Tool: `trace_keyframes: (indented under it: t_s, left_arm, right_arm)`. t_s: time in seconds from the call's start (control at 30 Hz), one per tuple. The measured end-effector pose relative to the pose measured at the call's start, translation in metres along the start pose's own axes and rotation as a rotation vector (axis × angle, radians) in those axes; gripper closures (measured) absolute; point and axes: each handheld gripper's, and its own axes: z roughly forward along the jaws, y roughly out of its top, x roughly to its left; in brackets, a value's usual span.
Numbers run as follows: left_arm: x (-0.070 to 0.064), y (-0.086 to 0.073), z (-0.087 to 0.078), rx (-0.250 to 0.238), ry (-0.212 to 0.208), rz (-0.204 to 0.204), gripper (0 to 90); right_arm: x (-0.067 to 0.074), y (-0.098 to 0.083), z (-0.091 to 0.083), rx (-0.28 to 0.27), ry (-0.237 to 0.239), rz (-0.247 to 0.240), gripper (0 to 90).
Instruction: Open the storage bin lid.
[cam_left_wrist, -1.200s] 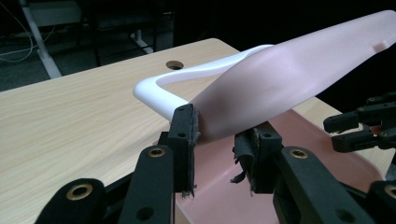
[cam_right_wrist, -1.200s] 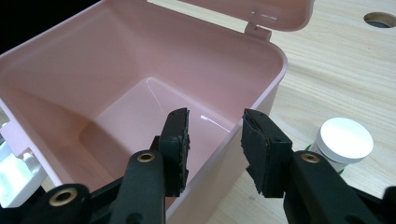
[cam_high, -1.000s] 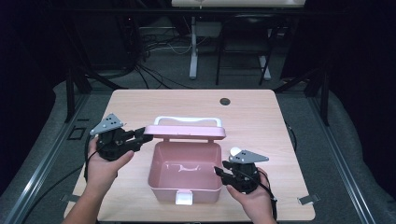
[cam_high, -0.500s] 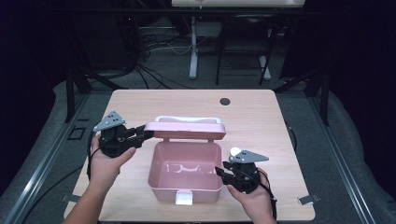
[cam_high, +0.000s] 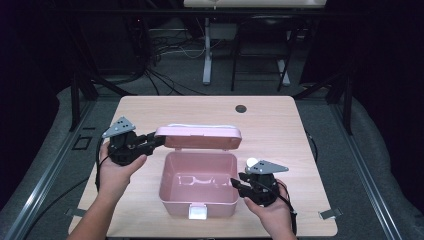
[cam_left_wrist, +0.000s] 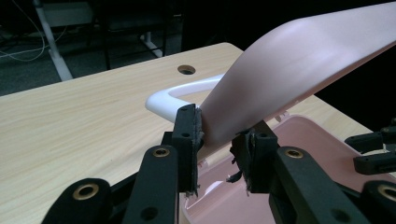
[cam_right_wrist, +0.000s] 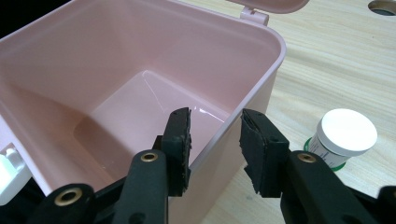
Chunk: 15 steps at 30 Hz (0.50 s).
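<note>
- Wooden table (cam_high: 150, 107), pale top with rounded corners; a round cable hole (cam_high: 241, 108) near the far edge; bare surface left, right and beyond the box
- Pink box (cam_high: 198, 197), open and empty, at the near middle of the table; white latch (cam_high: 198, 213) on its near wall
- Pink lid (cam_high: 198, 137), hinged at the far rim, held partly raised over the box; white handle (cam_left_wrist: 180, 95) on top
- Left gripper (cam_left_wrist: 217, 140), jaws pinching the lid's left corner edge
- Right gripper (cam_right_wrist: 215, 135), jaws spread, straddling the box's right wall, one jaw inside and one outside
- White-capped jar (cam_right_wrist: 343, 137), small, upright on the table just right of the box, partly behind the right gripper
</note>
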Motion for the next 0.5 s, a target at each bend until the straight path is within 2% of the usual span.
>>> trace_keyframes:
  t_s: [0.3, 0.5]
  left_arm:
    - [0.004, -0.001, 0.006, -0.01, 0.003, -0.006, 72.9]
    - [0.006, -0.003, 0.011, 0.006, 0.014, 0.004, 73.9]
  right_arm:
    - [0.0, 0.0, 0.0, -0.003, 0.0, 0.005, 63.7]
    - [0.0, 0.0, 0.0, -0.002, -0.001, 0.0, 63.6]
